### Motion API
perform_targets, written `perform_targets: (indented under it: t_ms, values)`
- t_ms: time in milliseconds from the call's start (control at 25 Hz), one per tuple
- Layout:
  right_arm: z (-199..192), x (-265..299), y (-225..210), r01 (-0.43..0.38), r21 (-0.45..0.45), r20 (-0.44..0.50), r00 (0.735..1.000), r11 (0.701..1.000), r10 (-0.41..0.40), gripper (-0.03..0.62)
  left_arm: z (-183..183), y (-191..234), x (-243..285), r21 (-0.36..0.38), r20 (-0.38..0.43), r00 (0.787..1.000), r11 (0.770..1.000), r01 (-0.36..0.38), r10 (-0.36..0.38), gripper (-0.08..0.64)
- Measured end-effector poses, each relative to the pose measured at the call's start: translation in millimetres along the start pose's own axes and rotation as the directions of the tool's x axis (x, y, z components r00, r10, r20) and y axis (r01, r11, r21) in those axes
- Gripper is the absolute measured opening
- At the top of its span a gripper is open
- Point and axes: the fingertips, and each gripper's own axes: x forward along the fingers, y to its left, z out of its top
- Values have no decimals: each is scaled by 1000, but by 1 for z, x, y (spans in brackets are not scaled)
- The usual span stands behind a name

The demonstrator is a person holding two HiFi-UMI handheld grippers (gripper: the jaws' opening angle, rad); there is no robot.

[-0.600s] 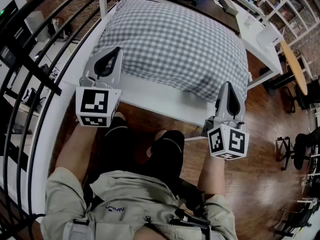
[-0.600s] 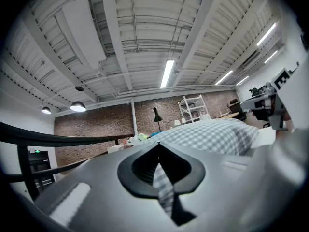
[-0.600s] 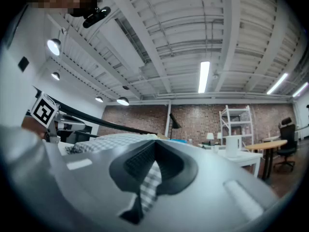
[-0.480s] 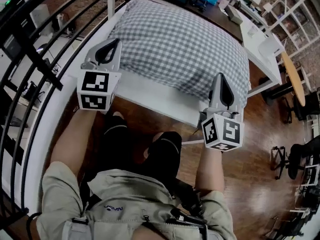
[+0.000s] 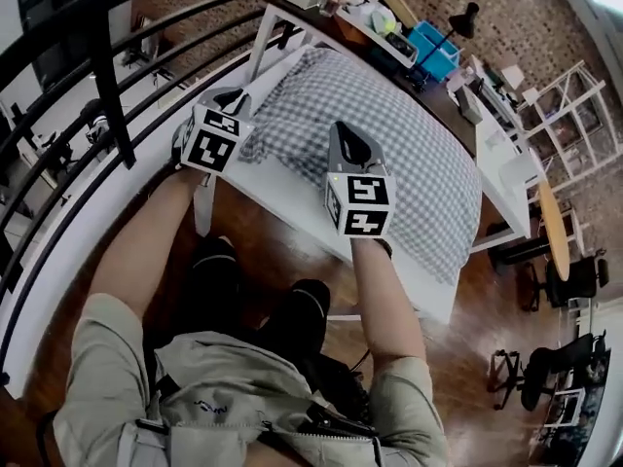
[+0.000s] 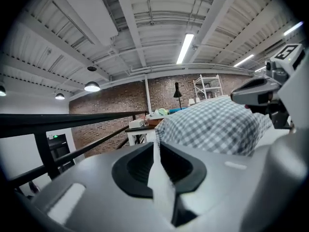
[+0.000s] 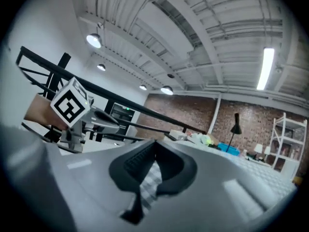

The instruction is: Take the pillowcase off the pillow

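Your left gripper [image 5: 234,100] sits at the near left corner of the checked pillowcase [image 5: 419,154]. Its jaws are pressed together on a pale strip of cloth [image 6: 161,192] that runs up between the pads (no check shows on that strip, so I cannot tell which part of the bedding it is).

Your right gripper [image 5: 341,132] is further along the same near side, in from that corner, and lies over the top of the fabric. Its own view shows the jaws closed, with a fold of the grey-and-white check pinched between them. The two grippers are near each other but apart, and each one shows at the edge of the other's view.

The case is still on, filled out plump from end to end. It lies on the white table [image 5: 287,188], with its length running away toward your right. The near left corner is bunched and crumpled just beside your left gripper.

A black railing [image 5: 107,86] curves past on your left. Beyond the far end of the table stands a cluttered desk with a blue bin [image 5: 433,52] and a black desk lamp [image 5: 465,17]. White shelving [image 5: 574,115] stands off to the right. Your knees are at the table's near edge, over a wood floor [image 5: 467,358].
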Motion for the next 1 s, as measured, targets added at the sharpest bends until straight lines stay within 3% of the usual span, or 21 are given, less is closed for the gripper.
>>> perform_targets:
  t_ms: [40,120,240,400,480,560,800,1000]
  values:
    - [-3,14,13,-34,-13,-29,999,999,34,14,-4,3,1,-4,-6,1000,1000,5,-5,30]
    - [-7,39,41,-102,-40,-79,992,994,99,136,-11,6,1,-16,-28,999,1000,19,-20,68]
    - [-17,69,73,-156,-141,-167,977,978,131,170,-15,9,-1,-33,-29,999,999,34,-35,84]
    - [-55,88,89,-190,-330,-338,939,925,72,168,-16,13,-9,-30,-7,999,999,36,-36,84]
    - [-63,86,88,-188,-361,-356,933,913,51,61,-20,15,-11,-32,-3,999,999,37,-37,84]
    - [-56,76,87,-177,-353,-340,939,919,51,18,-23,12,-12,-33,-12,998,998,55,-55,83]
    - [-27,21,82,-89,-267,-201,979,960,35,14,-34,-29,-6,-16,-55,982,984,180,-181,37]
    - [-27,-12,74,-15,-138,-79,997,990,4,14,-46,-65,-11,11,-117,942,948,317,-314,24]
